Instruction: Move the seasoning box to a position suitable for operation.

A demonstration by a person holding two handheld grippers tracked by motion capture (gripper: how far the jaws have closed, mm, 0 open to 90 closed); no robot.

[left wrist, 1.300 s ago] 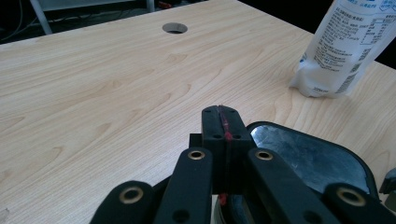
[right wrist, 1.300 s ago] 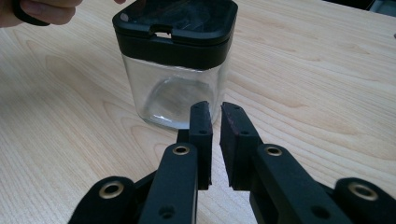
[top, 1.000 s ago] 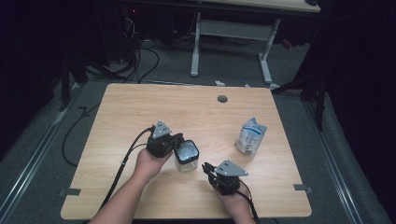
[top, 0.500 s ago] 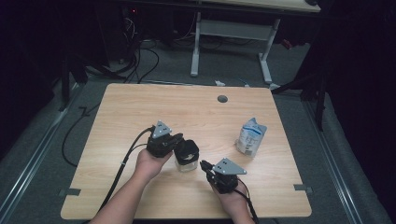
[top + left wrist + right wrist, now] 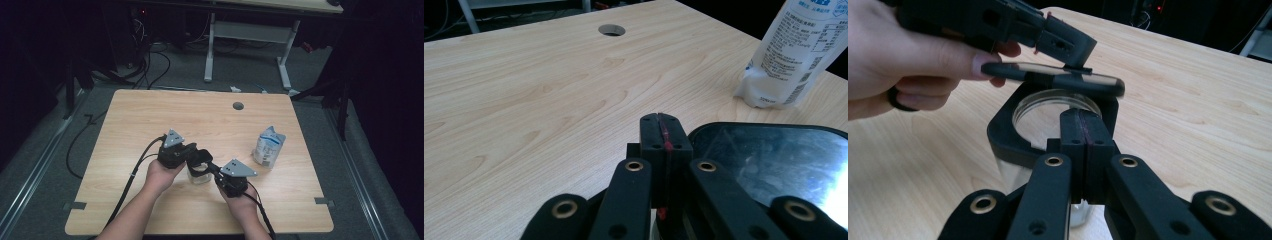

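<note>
A clear glass jar (image 5: 1055,107) with a black square collar (image 5: 1003,135) stands near the table's front middle, jar (image 5: 198,176). My right gripper (image 5: 1087,131) is shut on the collar's near edge, gripper (image 5: 216,171). A flat black-framed lid (image 5: 1048,77) with a glossy panel hovers tilted just above the jar mouth. My left gripper (image 5: 1068,50) is shut on the lid's edge, coming in from the left, gripper (image 5: 194,155). In the left gripper view the shut jaws (image 5: 661,135) sit beside the lid panel (image 5: 774,157).
A white printed pouch (image 5: 268,146) stands upright on the right half of the wooden table (image 5: 150,120), pouch (image 5: 796,52). A round cable hole (image 5: 238,106) sits near the far edge. A white desk frame (image 5: 245,35) stands on the floor behind.
The right gripper has crept forward and left onto the jar's collar. The lid in the left gripper has shifted over the jar mouth and now shows dark.
</note>
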